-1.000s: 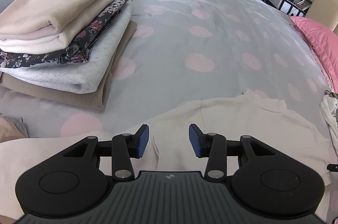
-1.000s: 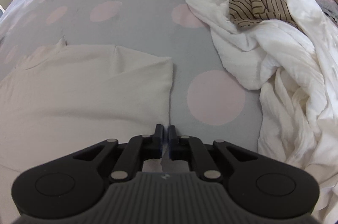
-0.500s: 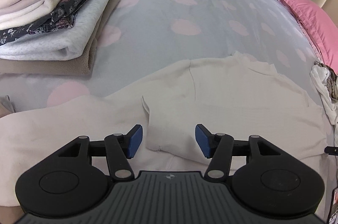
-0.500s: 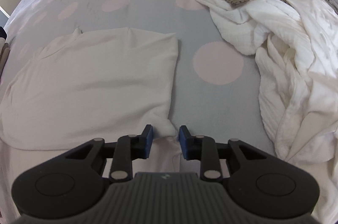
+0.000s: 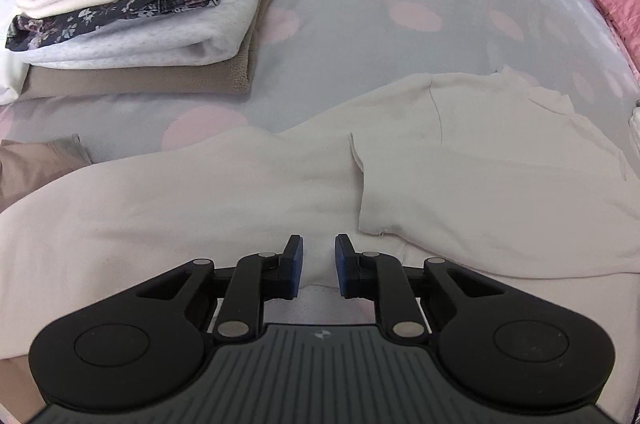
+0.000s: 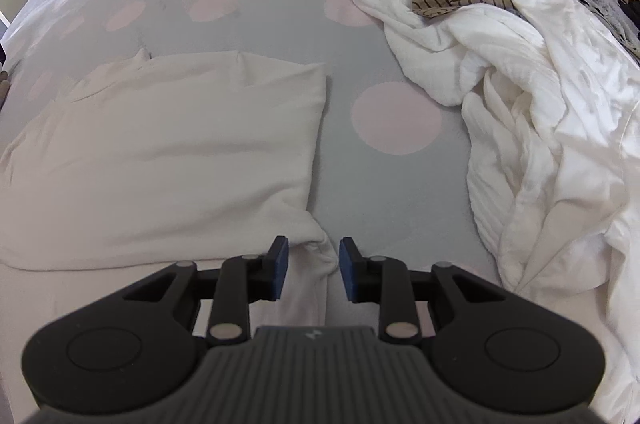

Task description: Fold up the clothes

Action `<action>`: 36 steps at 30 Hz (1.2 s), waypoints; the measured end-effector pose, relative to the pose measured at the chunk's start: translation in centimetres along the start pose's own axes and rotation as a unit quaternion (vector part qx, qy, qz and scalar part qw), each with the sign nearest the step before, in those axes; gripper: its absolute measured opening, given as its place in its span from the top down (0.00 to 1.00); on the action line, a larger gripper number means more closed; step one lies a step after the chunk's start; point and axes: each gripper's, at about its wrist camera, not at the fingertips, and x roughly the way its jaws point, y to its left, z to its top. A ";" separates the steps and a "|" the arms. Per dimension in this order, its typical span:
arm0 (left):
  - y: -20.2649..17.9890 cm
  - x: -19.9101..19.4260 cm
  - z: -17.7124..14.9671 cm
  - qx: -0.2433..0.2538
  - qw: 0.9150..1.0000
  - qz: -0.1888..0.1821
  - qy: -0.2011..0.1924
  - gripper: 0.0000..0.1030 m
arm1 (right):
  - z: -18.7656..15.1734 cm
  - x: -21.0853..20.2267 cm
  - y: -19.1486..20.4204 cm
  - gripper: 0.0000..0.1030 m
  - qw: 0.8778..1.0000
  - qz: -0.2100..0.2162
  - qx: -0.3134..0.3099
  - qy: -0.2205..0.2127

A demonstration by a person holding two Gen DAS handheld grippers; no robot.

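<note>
Garment (image 5: 460, 183) flat on bed (image 5: 400, 63), folded stack (image 5: 140, 15) far left, loose pile (image 6: 540, 103) right.

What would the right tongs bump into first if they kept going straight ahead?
Probably the bunched corner of the cream garment, which sits right between the open right tongs. Past it lies bare spotted bedspread. The white laundry pile is off to the side, so likely missed.

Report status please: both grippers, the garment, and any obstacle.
Left gripper open, right gripper open, jaws holding nothing. Cream garment flat on bed, sleeve folded in. Unfolded white laundry pile to the right, apart from it.
</note>
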 end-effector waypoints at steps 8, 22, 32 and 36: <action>2.6 -3.0 -0.6 -0.044 0.998 -0.011 -0.052 0.64 | -2.4 -3.3 1.6 0.62 1.000 0.003 -0.011 -0.021; 8.2 -8.1 -4.8 -0.059 0.989 0.095 -0.098 0.64 | -5.5 -5.2 5.7 0.60 0.997 0.035 -0.068 -0.029; 16.2 -10.1 -6.9 -0.134 0.961 0.218 -0.101 0.55 | -6.2 -5.4 6.6 0.60 0.995 0.041 -0.081 -0.031; 18.5 -9.4 -7.1 -0.155 0.954 0.238 -0.097 0.54 | -6.3 -5.5 6.8 0.60 0.995 0.038 -0.082 -0.033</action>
